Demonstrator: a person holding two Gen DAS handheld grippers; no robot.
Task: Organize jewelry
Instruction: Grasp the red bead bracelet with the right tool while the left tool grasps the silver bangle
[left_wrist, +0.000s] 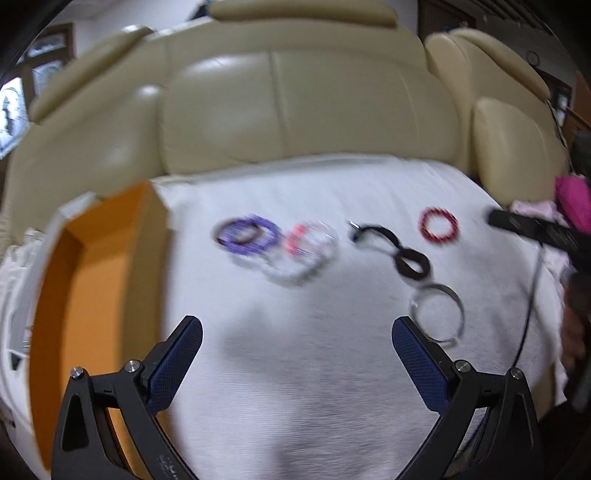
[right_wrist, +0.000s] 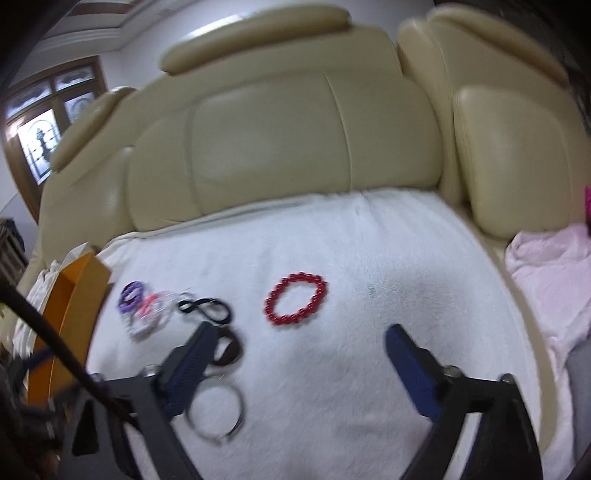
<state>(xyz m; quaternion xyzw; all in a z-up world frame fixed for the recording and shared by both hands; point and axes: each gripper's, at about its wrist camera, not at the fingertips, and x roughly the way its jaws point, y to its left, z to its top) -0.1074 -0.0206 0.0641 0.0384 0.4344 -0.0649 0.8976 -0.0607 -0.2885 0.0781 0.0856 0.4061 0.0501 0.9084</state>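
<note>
Jewelry lies in a row on a white towel (left_wrist: 295, 369) spread over a beige sofa seat. From left to right I see a purple bracelet (left_wrist: 245, 234), a clear beaded bracelet with a pink part (left_wrist: 303, 254), a black cord piece (left_wrist: 391, 247), a silver bangle (left_wrist: 437, 314) and a red beaded bracelet (left_wrist: 439, 225). My left gripper (left_wrist: 297, 330) hovers open over bare towel below them. In the right wrist view my right gripper (right_wrist: 301, 338) is open, with the red beaded bracelet (right_wrist: 295, 298) just ahead between the fingers' lines. The silver bangle (right_wrist: 218, 413) lies under its left finger.
An open orange box (left_wrist: 85, 295) stands at the towel's left edge, also in the right wrist view (right_wrist: 70, 314). Pink cloth (right_wrist: 546, 280) lies on the right. The sofa backrest (left_wrist: 295, 110) rises behind. A black cable (left_wrist: 532, 295) hangs at the right.
</note>
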